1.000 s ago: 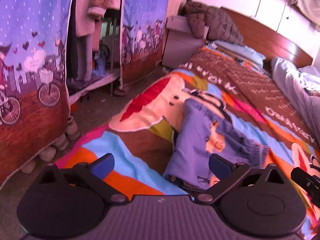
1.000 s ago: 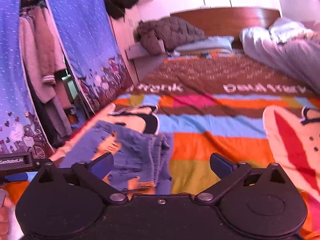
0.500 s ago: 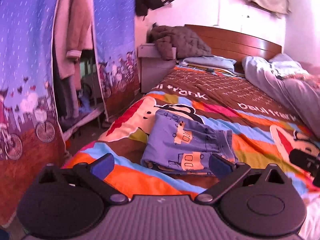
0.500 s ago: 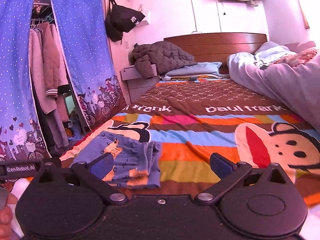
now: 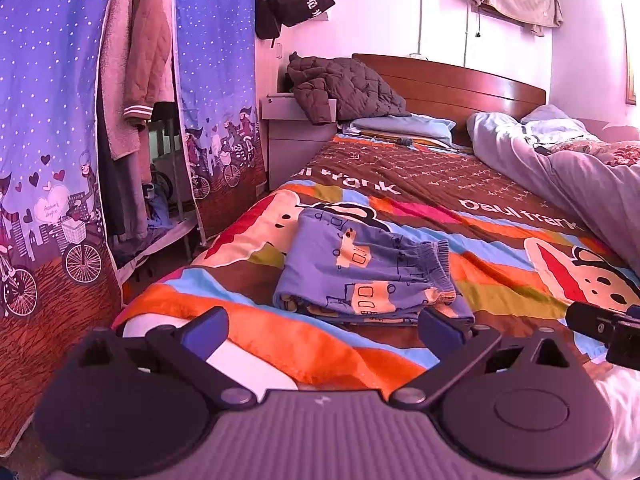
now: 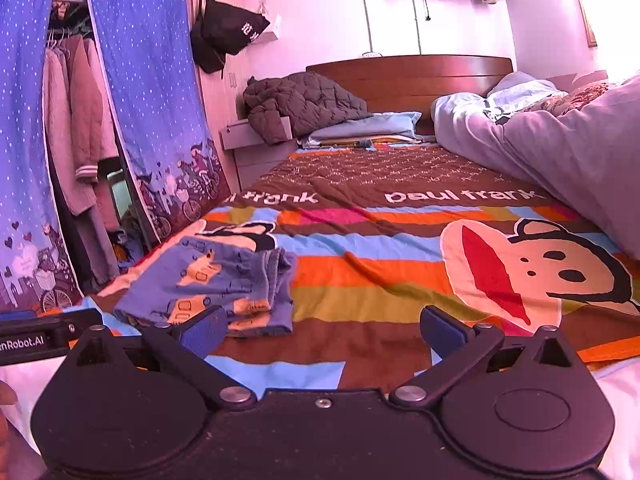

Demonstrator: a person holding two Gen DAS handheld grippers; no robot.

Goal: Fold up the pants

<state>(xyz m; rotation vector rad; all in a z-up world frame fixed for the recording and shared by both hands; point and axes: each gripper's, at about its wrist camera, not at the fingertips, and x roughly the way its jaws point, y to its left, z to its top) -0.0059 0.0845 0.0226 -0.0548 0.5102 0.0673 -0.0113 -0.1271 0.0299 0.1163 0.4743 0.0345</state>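
Pants (image 5: 366, 276) folded on the striped bedspread (image 5: 500, 240).
Left gripper (image 5: 320, 326) and right gripper (image 6: 320, 326) hover near them, jaws spread wide, holding nothing.

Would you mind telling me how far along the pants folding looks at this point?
Apparently finished: the blue pants lie in a compact folded stack on the striped bedspread. Nothing is in hand; the left gripper and right gripper are both open, clear of the cloth. At most, some tidying remains.
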